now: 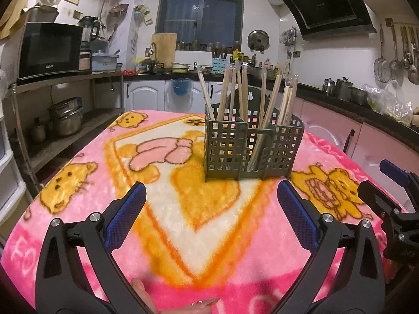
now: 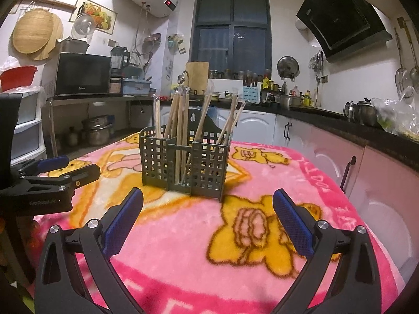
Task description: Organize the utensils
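Observation:
A grey perforated utensil holder (image 1: 251, 146) stands upright on the pink blanket-covered table (image 1: 110, 172); it also shows in the right wrist view (image 2: 183, 167). Several wooden chopsticks (image 1: 272, 99) lean upright in its compartments, also in the right wrist view (image 2: 180, 120). My left gripper (image 1: 210, 204) is open and empty, just in front of the holder. My right gripper (image 2: 208, 210) is open and empty, also just in front of it. The right gripper shows at the right edge of the left view (image 1: 392, 198); the left gripper shows at the left of the right view (image 2: 52, 178).
A metal shelf with a microwave (image 1: 49, 49) and pots stands to the left. Kitchen counters with pink cabinets (image 2: 353, 162) run behind and to the right. The table's edges fall away left and right.

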`<control>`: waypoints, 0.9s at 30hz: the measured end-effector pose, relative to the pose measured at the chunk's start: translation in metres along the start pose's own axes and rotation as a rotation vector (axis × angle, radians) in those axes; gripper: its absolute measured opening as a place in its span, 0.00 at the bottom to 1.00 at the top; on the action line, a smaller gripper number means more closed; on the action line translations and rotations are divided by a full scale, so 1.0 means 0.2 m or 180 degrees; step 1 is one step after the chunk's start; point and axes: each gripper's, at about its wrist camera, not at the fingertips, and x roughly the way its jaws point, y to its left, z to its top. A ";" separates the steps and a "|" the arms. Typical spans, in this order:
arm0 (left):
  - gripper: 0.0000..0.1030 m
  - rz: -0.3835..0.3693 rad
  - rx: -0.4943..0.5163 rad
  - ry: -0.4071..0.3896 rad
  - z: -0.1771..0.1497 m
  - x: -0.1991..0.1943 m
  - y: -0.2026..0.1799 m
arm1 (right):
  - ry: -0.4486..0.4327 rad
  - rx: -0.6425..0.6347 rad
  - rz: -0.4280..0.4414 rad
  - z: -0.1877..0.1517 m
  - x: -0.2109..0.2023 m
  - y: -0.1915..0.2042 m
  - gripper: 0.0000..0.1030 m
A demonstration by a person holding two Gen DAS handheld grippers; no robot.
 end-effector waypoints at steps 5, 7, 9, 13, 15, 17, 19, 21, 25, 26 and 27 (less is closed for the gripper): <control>0.90 0.0003 0.0002 -0.0029 0.00 -0.01 0.00 | -0.0014 0.0072 -0.0022 0.00 0.00 -0.02 0.94; 0.90 0.0006 0.0000 -0.0028 0.00 -0.01 0.01 | -0.0015 0.0085 -0.0022 -0.01 0.00 -0.03 0.94; 0.90 -0.0001 -0.0007 -0.0038 0.00 -0.01 0.01 | -0.0018 0.0085 -0.0028 -0.01 0.00 -0.03 0.94; 0.90 0.0001 -0.0004 -0.0036 0.00 -0.01 0.01 | -0.0023 0.0085 -0.0033 -0.01 0.00 -0.03 0.94; 0.90 0.0004 -0.0002 -0.0036 0.00 -0.01 0.01 | -0.0027 0.0093 -0.0036 -0.01 0.00 -0.03 0.94; 0.90 0.0004 -0.0001 -0.0039 0.00 -0.01 0.01 | -0.0028 0.0098 -0.0036 -0.01 0.00 -0.03 0.94; 0.90 0.0002 -0.0002 -0.0038 0.00 -0.01 0.01 | -0.0035 0.0105 -0.0044 -0.01 -0.01 -0.03 0.94; 0.90 0.0004 -0.0004 -0.0038 0.00 -0.01 0.01 | -0.0036 0.0110 -0.0048 0.00 -0.01 -0.04 0.94; 0.90 -0.0002 -0.0003 -0.0038 0.00 -0.01 0.01 | -0.0035 0.0103 -0.0045 -0.01 0.00 -0.04 0.94; 0.90 0.0006 -0.0002 -0.0037 0.00 -0.01 0.01 | -0.0035 0.0105 -0.0041 -0.01 -0.01 -0.04 0.94; 0.90 0.0006 -0.0002 -0.0037 0.00 -0.01 0.01 | -0.0033 0.0105 -0.0045 -0.01 0.00 -0.04 0.94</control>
